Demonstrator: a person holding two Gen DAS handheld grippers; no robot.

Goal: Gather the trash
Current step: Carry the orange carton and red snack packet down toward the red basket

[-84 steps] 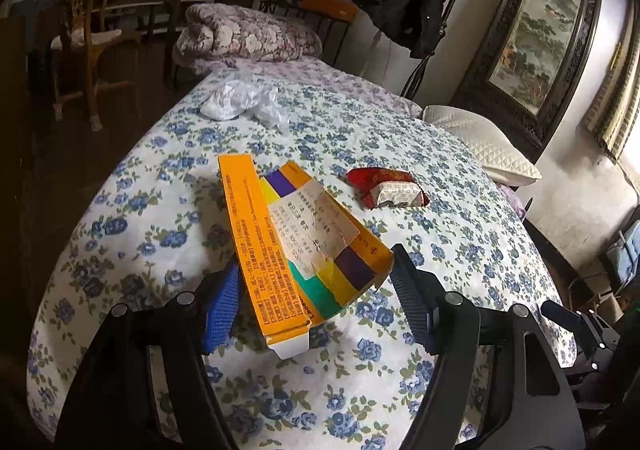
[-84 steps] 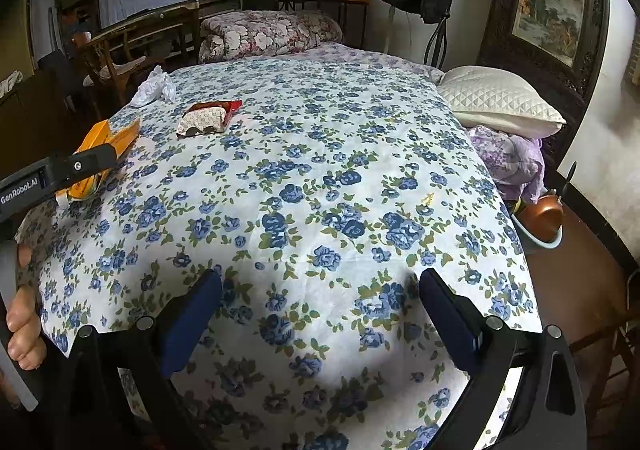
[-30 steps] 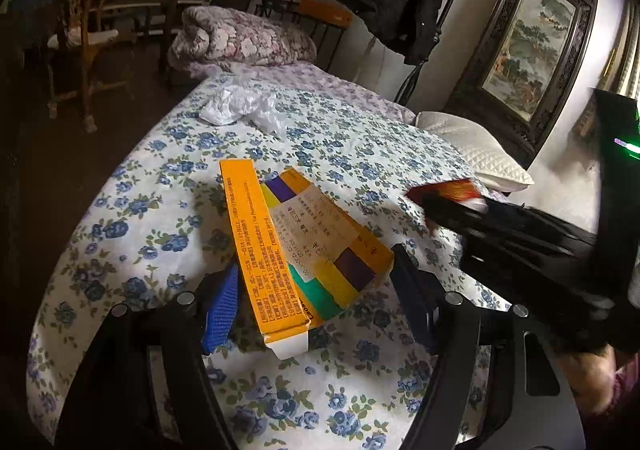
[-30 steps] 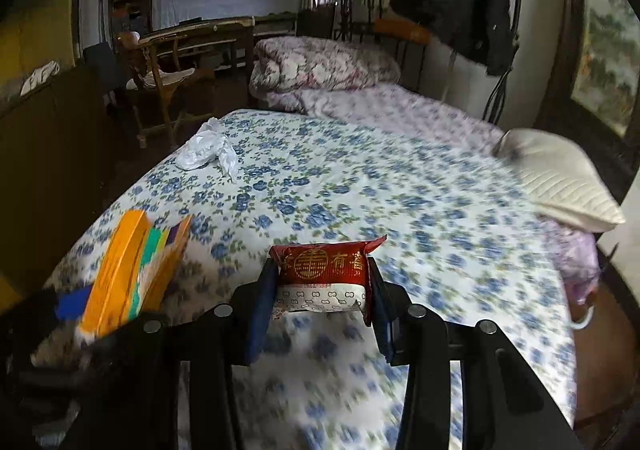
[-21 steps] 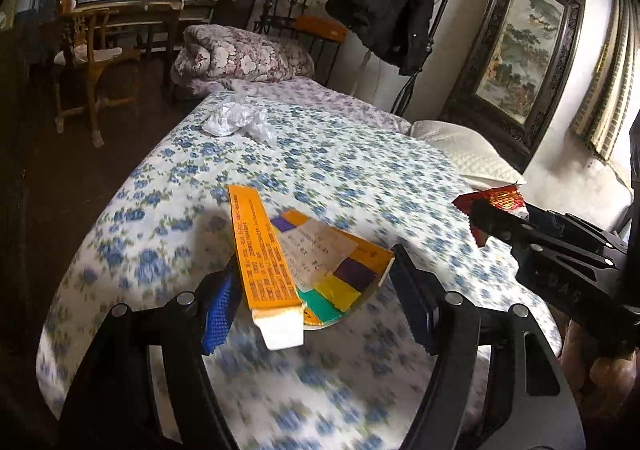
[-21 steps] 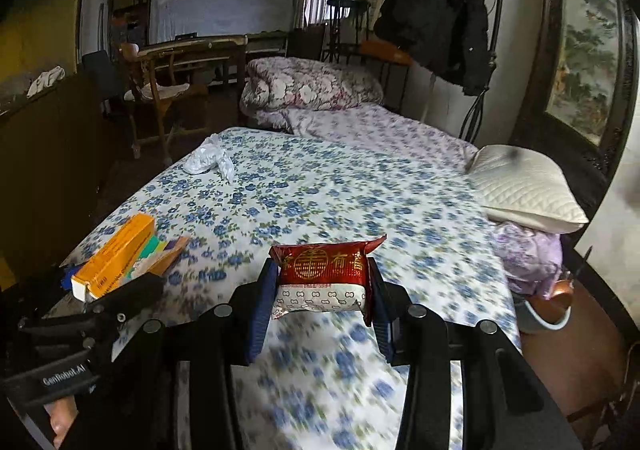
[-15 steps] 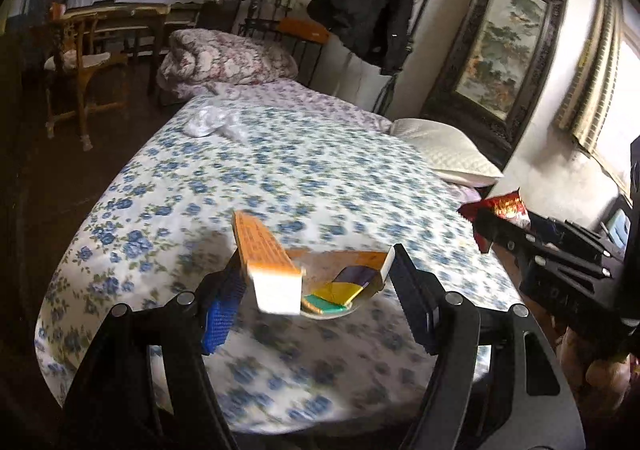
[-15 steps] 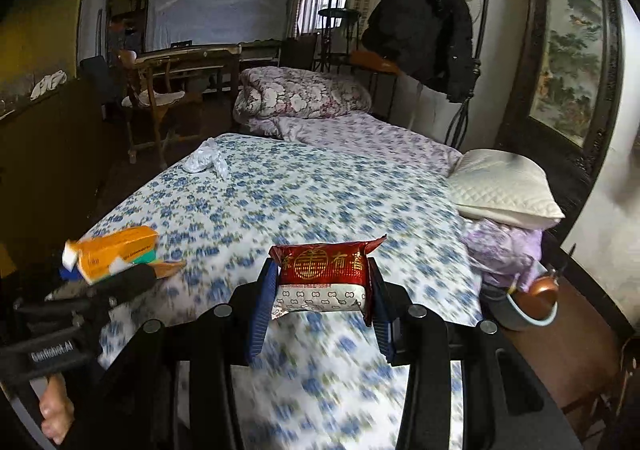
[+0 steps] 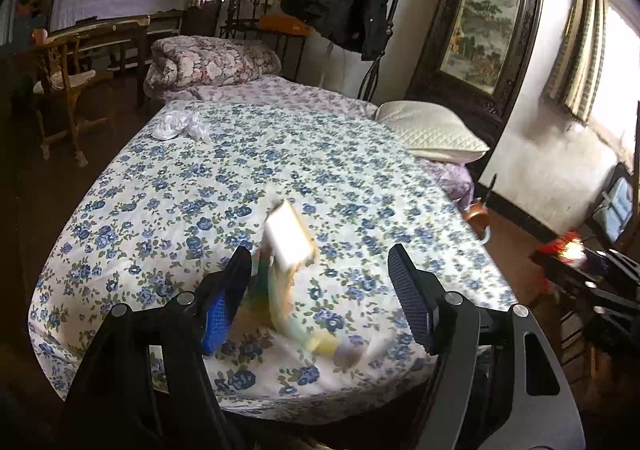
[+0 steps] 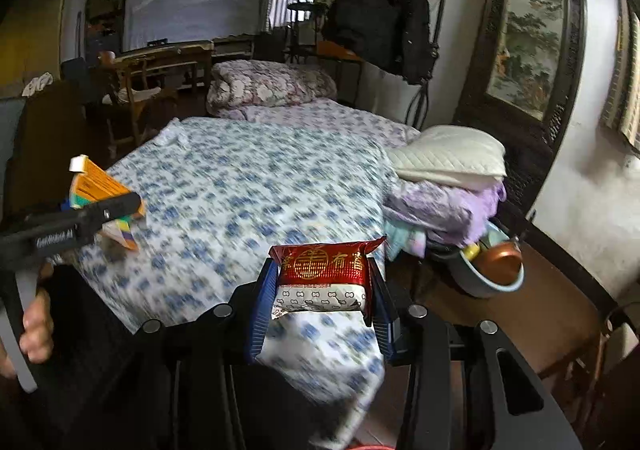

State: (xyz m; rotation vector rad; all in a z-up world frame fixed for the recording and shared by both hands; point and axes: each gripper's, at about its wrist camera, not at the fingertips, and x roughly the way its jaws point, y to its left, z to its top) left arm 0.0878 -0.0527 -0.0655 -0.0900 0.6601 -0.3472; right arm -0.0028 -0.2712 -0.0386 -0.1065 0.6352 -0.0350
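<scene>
Bedroom, floral bedspread (image 9: pixel 248 170) fills both views, now seen from farther back and above. Both tools have lifted clear of it carrying trash. Left gripper (image 9: pixel 320 290): jaws look wide, yellow box (image 9: pixel 290 246) tipped on end against the blue pad, blurred; grip uncertain. Right gripper (image 10: pixel 320 302) clamped on red snack wrapper (image 10: pixel 324 270). White crumpled bag (image 9: pixel 176 124) remains uncollected. No bin visible.

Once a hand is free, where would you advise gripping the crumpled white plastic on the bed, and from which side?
Take the crumpled white plastic at its bunched, raised middle, coming from above with jaws wide. It lies loose and low on the floral bedspread near the far left edge, offering no firm edge to pinch sideways.
</scene>
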